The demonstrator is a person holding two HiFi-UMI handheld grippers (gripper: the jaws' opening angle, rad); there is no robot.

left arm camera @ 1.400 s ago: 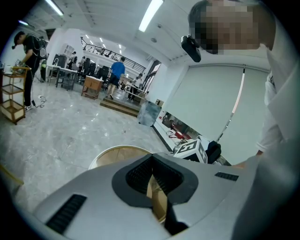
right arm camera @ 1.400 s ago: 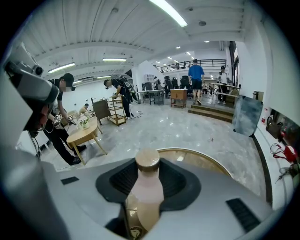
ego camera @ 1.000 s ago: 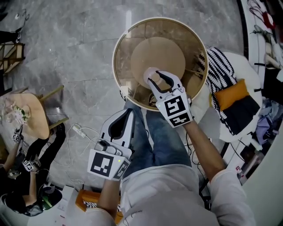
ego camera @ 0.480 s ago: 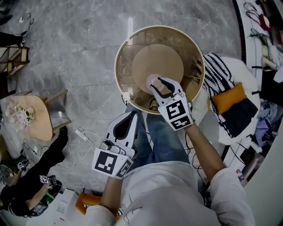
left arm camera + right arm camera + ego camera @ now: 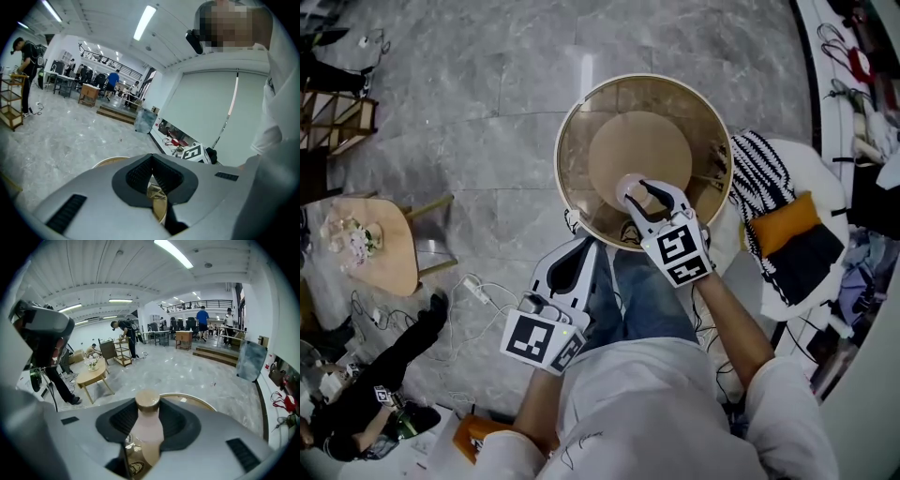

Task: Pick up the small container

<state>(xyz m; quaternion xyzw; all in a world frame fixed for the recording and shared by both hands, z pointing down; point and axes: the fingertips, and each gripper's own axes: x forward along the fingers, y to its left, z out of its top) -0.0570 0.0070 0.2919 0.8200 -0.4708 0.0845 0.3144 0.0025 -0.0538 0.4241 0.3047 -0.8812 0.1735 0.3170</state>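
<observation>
One small container (image 5: pixel 147 427) in right gripper (image 5: pixel 643 193), round glass table (image 5: pixel 579 141), marble floor (image 5: pixel 487 103)

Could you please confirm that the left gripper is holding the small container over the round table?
Not quite: it is the right gripper that holds the small container over the round table, as the right gripper view shows.

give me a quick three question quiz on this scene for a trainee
1. True or false: the right gripper is shut on the small container.
2. In the head view, the container shows above which? A) round glass table B) striped cushion C) wooden stool
3. Fill in: the left gripper's jaws are ____, with nothing between them.

Key: 1 true; 2 A; 3 together
</observation>
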